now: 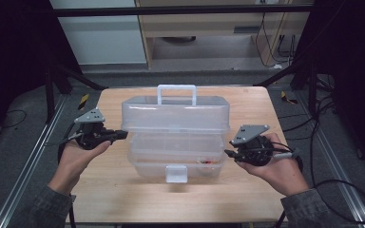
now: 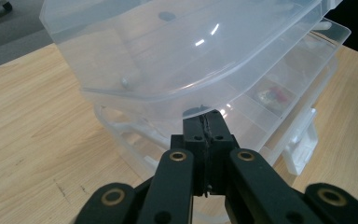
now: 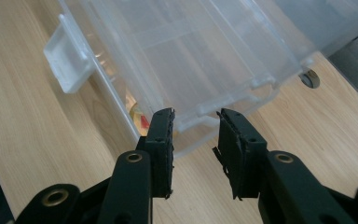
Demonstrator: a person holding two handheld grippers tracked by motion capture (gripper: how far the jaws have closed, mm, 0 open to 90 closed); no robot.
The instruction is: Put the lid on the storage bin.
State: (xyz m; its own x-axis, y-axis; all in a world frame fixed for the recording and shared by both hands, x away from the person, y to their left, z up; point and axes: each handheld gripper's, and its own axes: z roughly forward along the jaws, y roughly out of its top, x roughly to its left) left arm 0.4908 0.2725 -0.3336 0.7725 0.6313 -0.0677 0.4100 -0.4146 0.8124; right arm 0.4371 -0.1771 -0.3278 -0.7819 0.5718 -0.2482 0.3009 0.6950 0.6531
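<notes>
A clear plastic tiered toolbox (image 1: 176,118) stands open in the middle of the wooden table (image 1: 123,199), its upper tier with a white handle (image 1: 177,93) swung back above the lower tray. Small red and yellow items (image 1: 208,161) lie in the lower tray. My left gripper (image 1: 123,135) is shut, its tips against the left rim of the upper tier (image 2: 168,56); nothing shows between the jaws (image 2: 208,119). My right gripper (image 1: 228,153) is open beside the lower tray's right end (image 3: 205,51), with a gap between its pads (image 3: 196,121) and the tray's corner just beyond them.
A white latch tab (image 1: 176,173) sticks out from the box's front toward me. Bare wood lies in front of the box and at both sides. Black frame legs and cables (image 1: 342,190) stand on the floor around the table.
</notes>
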